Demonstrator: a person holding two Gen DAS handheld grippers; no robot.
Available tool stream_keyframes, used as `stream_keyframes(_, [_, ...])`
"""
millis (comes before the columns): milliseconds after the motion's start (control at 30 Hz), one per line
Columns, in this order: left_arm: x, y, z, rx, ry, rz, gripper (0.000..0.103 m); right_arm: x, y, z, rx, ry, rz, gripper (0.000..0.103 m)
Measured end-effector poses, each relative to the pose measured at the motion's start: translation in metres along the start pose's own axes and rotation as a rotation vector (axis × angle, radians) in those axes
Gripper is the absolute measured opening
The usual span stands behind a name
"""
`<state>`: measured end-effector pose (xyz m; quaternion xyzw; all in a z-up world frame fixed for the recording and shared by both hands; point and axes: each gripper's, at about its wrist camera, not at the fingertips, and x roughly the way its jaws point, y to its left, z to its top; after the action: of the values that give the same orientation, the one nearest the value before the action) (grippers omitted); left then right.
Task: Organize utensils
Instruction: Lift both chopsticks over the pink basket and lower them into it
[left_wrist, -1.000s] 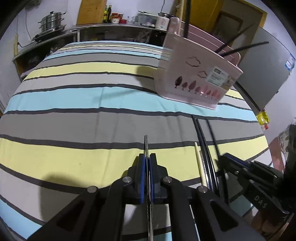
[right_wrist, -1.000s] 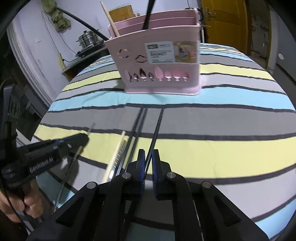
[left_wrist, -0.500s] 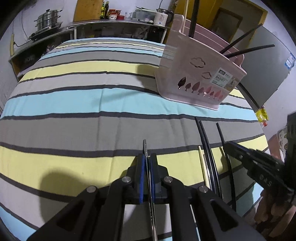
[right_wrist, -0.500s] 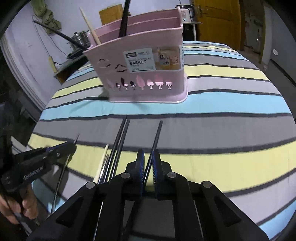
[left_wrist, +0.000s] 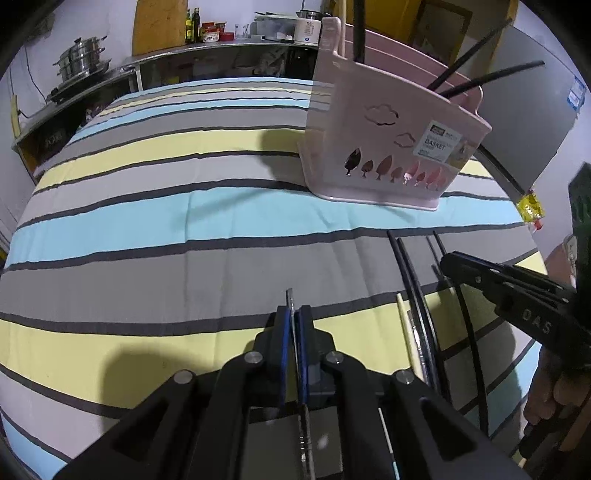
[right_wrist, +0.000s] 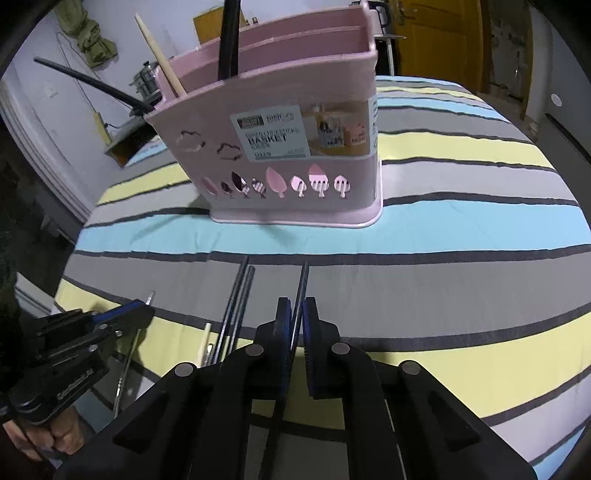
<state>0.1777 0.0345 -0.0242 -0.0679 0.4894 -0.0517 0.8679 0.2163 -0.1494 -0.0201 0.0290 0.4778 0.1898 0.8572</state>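
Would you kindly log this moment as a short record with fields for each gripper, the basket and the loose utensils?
left gripper: shut on thin metal utensil
right gripper: jaws closed on single black chopstick
pink basket: upright on striped cloth, already holds black sticks and one pale stick
loose on cloth: black chopstick pair, pale chopstick

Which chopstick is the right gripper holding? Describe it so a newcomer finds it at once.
Start at the pink basket on the striped cloth. On the grey stripe before it, a black chopstick runs into the right gripper. It lies alone, right of the paired black chopsticks.
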Motion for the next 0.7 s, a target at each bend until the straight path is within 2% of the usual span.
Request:
stream_keyframes(333, [-0.051,-0.004,0.024,-0.001,-0.106,-0.052,0.004,-0.056,0.004,0.019,-0.022,-0.123,0.044,0.005])
stream_keyframes(567, [-0.097,-0.008,0.048,0.024,-0.205,-0.072,0.004,-0.107,0.011,0.038,-0.053,-0.249,0.057,0.005])
stream_keyframes(700, [-0.11,-0.008,0.058,0.033,-0.239,-0.065,0.004,-0.132,0.015,0.046,-0.067,-0.319,0.057,0.005])
